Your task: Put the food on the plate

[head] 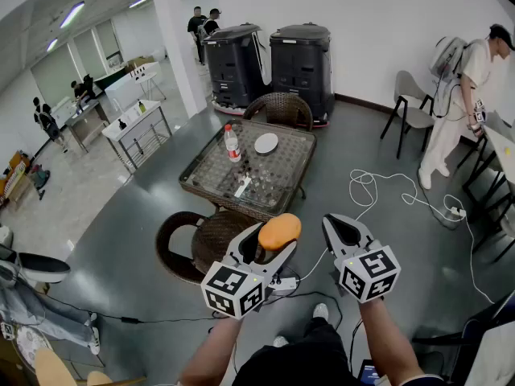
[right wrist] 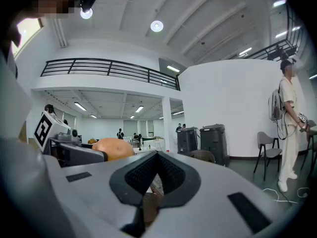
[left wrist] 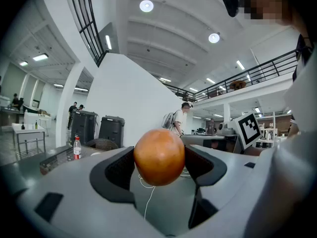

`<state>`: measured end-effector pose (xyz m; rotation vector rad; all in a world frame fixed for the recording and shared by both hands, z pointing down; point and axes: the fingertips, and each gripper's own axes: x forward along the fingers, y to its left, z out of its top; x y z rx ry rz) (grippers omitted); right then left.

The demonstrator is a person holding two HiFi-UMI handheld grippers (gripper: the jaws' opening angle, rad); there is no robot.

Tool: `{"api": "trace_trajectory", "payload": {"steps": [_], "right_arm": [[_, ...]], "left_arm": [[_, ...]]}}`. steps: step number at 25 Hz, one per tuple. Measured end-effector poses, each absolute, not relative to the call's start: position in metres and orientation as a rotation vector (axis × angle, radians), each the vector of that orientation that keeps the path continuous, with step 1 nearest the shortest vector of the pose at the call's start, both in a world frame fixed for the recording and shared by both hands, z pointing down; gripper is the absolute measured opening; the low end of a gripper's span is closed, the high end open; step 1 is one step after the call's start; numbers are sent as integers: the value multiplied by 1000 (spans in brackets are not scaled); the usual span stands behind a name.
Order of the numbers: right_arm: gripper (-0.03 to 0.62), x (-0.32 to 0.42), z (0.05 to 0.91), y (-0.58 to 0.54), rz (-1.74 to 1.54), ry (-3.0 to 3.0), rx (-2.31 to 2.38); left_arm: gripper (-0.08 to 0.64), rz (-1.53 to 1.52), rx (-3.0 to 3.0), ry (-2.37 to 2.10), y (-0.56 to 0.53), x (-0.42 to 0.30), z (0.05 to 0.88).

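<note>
The left hand-held gripper (head: 273,244) clamps the round orange food (head: 280,230) between its wide-set jaws, pads pressing on both sides, held up in the air well short of the desk (head: 211,185). The white plate (head: 265,143) lies on that desk beside a bottle (head: 232,143). The right hand-held gripper (head: 344,230), just beside the left, has its jaws together and holds nothing.

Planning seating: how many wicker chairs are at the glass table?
2. One wicker chair at the table's far side; the other at its near side, partly behind the left gripper holding the orange food.
</note>
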<state>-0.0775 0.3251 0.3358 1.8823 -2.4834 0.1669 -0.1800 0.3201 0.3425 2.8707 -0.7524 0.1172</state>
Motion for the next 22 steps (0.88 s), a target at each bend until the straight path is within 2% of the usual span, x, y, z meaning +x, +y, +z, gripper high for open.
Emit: {"api": "trace_trajectory", "payload": {"steps": [22], "right_arm": [[5,-65,341,317,213,-2528,1878]], "left_arm": [[322,164,2861,-740,313,-170,355]]}}
